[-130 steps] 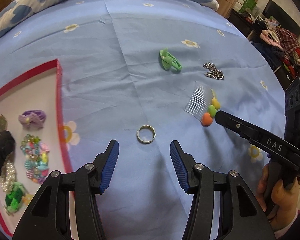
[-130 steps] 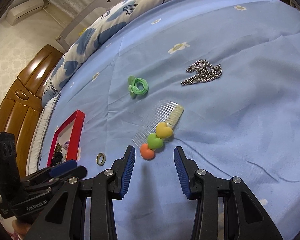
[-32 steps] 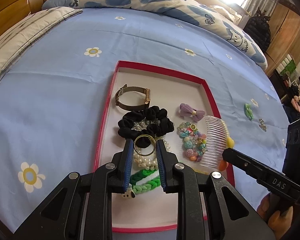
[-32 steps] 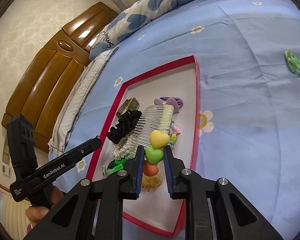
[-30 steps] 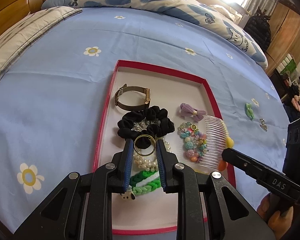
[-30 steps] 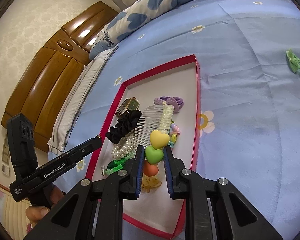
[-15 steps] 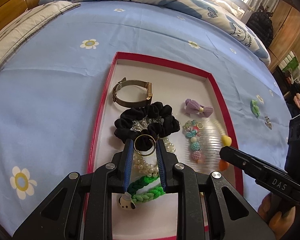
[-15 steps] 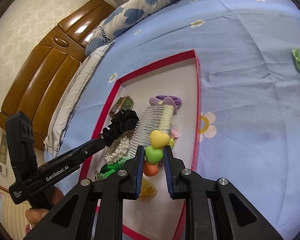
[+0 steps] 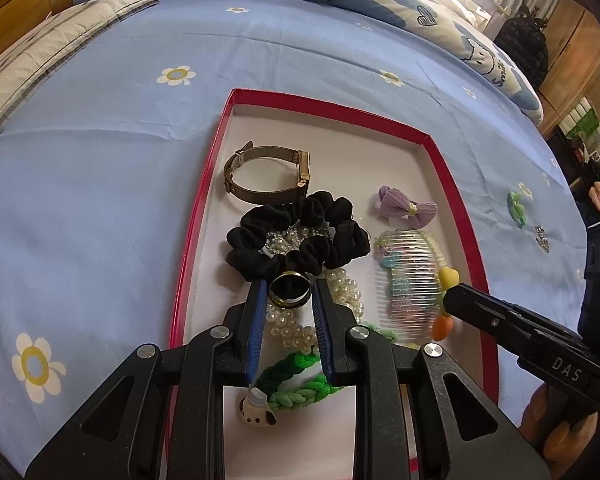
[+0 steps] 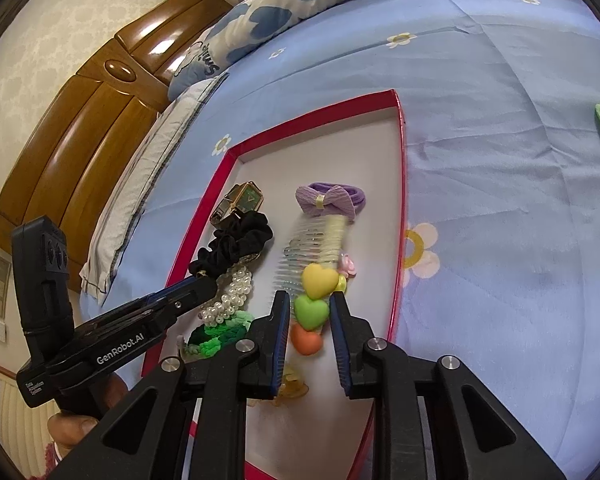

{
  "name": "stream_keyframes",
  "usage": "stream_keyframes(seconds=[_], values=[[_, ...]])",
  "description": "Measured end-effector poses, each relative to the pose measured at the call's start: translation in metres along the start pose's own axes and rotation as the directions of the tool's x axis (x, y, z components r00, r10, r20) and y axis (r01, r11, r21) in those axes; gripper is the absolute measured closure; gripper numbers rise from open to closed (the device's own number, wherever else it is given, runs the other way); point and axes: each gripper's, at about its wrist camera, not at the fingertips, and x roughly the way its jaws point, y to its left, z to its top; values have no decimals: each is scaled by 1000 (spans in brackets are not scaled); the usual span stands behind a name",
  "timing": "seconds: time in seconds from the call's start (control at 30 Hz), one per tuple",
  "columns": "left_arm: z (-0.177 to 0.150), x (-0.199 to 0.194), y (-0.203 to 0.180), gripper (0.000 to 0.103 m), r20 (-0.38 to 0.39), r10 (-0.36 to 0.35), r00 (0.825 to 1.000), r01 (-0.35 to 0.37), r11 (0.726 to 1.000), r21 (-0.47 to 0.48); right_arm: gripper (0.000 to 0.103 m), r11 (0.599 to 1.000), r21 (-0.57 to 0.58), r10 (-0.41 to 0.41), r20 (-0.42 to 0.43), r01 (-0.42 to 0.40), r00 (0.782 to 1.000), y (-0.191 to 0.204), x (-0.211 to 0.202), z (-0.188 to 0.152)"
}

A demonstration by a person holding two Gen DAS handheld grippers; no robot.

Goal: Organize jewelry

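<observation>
Your bed (image 9: pixel 100 208) with its blue flowered sheet fills both views, and the red-rimmed tray (image 9: pixel 444 168) lies flat on it, already holding most of the pieces.

Your left hand-held gripper (image 9: pixel 290 294) hangs over the near half of the tray, pinching the gold ring (image 9: pixel 290 290) between its blue pads, above the black scrunchie (image 9: pixel 300 236) and the pearl strand (image 9: pixel 340 292).

Your right hand-held gripper (image 10: pixel 309 306) sits at the tray's right side with the hair comb (image 10: pixel 316 252) between its pads. Its jaws have just been opening, and a gap shows on either side of the green heart (image 10: pixel 310 310), so the pads no longer press on it. The comb looks blurred in both views and lies over the coloured beads, its teeth toward the scrunchie.

Farther back in the tray lie the watch (image 9: pixel 268 178) and the purple bow (image 9: pixel 408 208). The green braided band (image 9: pixel 300 384) lies near your left gripper's base.

Out on the sheet, well apart from the tray, the green hair tie (image 9: pixel 517 207) and a small silver chain (image 9: pixel 542 236) wait.
</observation>
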Motion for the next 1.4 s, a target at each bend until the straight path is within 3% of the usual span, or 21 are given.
stream_keyframes(seconds=[0.23,0.67,0.73,0.87,0.9,0.93,0.97,1.0,1.4], values=[[-1,1,0,82,-9,7,1000,-7,1000,-1,79,1000,8,10,3,-10,1000,0,-1,0],[-3,-6,1,68,-8,12,1000,-12,1000,-12,68,1000,6,27,26,-27,999,3,-13,1],[-4,-9,0,65,-5,12,1000,-12,1000,-13,65,1000,7,29,32,-29,999,3,-16,1],[-9,-19,0,47,8,30,1000,-30,999,-16,58,999,2,34,48,-34,998,6,-25,0],[-11,-22,0,38,10,36,999,-36,999,-17,55,999,-2,33,50,-33,998,6,-27,0],[-12,-24,0,34,12,41,999,-41,999,-17,46,999,-7,37,52,-37,998,7,-29,-1],[-15,-28,0,32,18,44,999,-44,999,-16,38,999,-13,42,58,-42,997,9,-31,-2],[-17,-30,0,32,21,46,999,-46,999,-15,37,999,-19,44,64,-43,997,10,-33,-4],[-37,-63,0,20,55,95,994,-94,995,-24,31,995,-16,98,88,-97,991,19,-52,-20]])
